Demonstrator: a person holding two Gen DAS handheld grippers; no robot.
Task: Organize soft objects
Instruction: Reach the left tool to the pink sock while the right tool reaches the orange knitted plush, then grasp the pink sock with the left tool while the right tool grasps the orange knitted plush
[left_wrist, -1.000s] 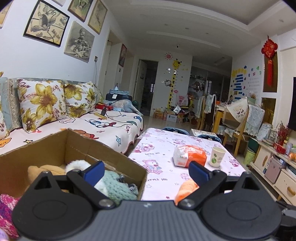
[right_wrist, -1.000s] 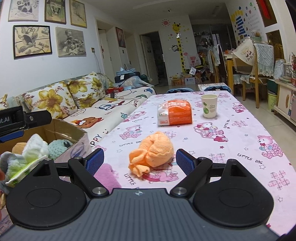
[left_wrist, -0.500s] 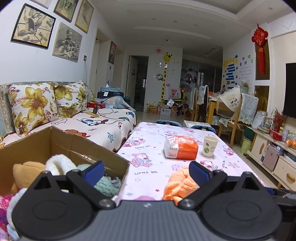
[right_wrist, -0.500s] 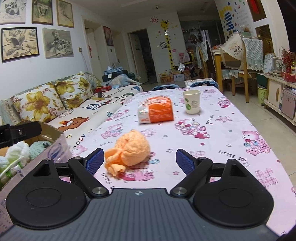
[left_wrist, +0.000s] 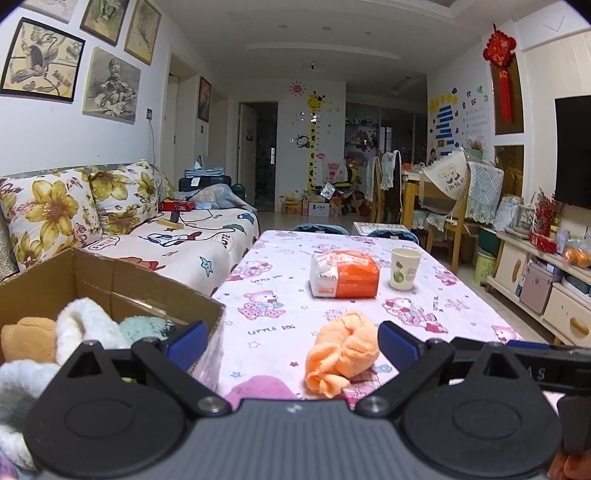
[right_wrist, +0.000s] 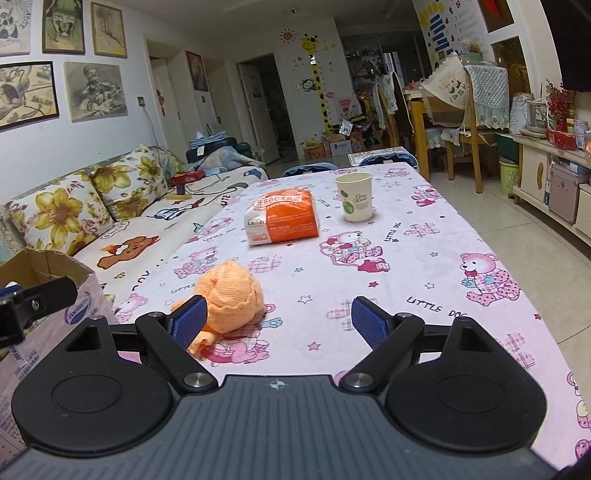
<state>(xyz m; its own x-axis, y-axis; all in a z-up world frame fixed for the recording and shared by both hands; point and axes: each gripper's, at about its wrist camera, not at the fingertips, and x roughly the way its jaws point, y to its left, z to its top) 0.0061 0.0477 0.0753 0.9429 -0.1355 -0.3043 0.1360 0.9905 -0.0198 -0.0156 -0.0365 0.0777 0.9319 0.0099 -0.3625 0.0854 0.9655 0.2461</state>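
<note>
Orange bunched soft cloth (right_wrist: 229, 295) lies on the table beside the right gripper's (right_wrist: 279, 321) left fingertip; both grippers' jaws, including the left gripper (left_wrist: 291, 341), gape empty.

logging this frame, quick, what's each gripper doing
left gripper: open, holding nothing
right gripper: open, holding nothing, orange cloth beside its left finger

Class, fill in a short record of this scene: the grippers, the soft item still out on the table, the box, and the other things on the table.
left gripper: open, holds nothing
right gripper: open, holds nothing
orange cloth: bunched, on the table, beside the right gripper's left finger
pink item: on the table, near the box
box: cardboard, open, soft items inside
packet: orange and white, lying on the table
cup: paper, upright, right of the packet
</note>
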